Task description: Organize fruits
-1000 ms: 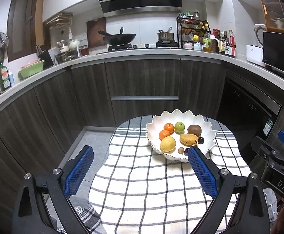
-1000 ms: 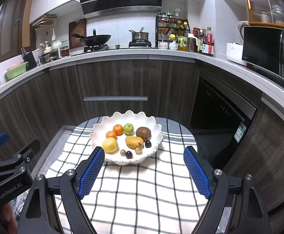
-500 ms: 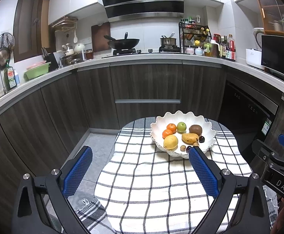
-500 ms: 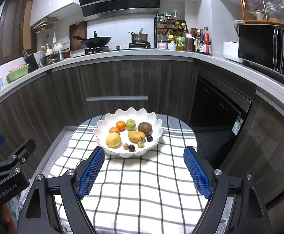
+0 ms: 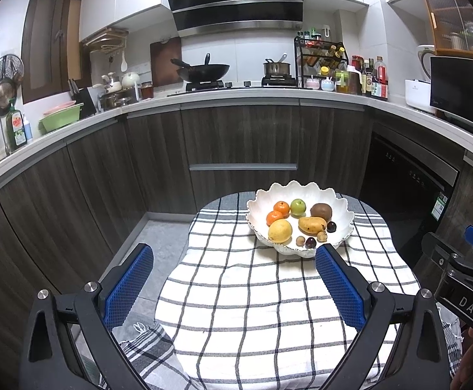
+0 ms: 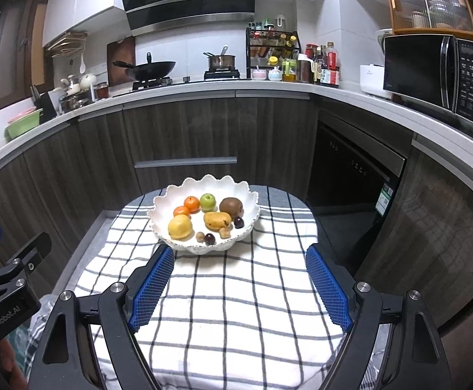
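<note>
Both grippers hover level over the checked cloth (image 6: 236,308), pointing forward at the bowl (image 6: 161,203), neither touching anything. Left gripper (image 5: 235,261) sits to the near left, jaws spread wide, nothing between the blue pads (image 5: 129,287); its right pad tip lines up just under the bowl's near rim in the left wrist view. Right gripper (image 6: 239,263) is also wide apart and empty, left pad tip just below the bowl's near edge in its own view. Each gripper's body shows at the edge of the other's camera: the right one at the far right of the left view, the left one at the far left of the right view. White scalloped bowl rests on the cloth at the far side of the table, all fruit inside it. In the bowl: lemon (image 6: 180,226) at front left, two oranges (image 6: 191,203) behind it, green apple (image 6: 207,201) at back centre, kiwi (image 6: 231,205) at back right, mango (image 6: 217,220) in the middle, a dark plum (image 6: 239,222) beside the mango on the right, another dark one (image 6: 209,238) at the front with two small brown fruits (image 6: 200,236) flanking it. Kitchen counter (image 6: 269,89) with wok (image 6: 148,68) and pot (image 6: 222,61) runs behind.
</note>
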`<state>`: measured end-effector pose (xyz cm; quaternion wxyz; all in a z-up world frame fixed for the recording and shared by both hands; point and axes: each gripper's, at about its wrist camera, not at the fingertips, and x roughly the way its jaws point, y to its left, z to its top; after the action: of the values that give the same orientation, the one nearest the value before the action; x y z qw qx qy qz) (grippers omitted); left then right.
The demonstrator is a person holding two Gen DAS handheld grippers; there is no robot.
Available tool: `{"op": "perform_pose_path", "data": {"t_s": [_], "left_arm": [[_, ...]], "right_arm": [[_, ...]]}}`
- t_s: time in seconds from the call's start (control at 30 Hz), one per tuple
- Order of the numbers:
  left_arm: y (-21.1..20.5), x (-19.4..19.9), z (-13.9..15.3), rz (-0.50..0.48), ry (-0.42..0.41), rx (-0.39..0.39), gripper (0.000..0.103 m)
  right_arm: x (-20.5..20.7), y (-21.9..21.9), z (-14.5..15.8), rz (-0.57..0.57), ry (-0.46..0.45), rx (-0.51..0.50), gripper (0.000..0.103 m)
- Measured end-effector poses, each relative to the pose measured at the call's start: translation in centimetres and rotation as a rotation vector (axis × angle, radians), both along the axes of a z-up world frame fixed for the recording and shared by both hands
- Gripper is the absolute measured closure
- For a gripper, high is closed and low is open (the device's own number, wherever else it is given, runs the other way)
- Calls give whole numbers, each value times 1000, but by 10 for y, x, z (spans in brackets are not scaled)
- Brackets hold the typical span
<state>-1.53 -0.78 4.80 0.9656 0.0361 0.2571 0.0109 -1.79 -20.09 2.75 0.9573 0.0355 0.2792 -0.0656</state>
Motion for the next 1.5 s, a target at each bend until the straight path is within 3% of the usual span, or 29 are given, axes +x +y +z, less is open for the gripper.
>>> {"op": "perform_pose_path", "data": {"t_s": [1.5], "left_arm": [[11, -3, -1, -3, 17, -4, 1]], "right_arm": [[-5, -3, -3, 15, 2, 8, 19]]}}
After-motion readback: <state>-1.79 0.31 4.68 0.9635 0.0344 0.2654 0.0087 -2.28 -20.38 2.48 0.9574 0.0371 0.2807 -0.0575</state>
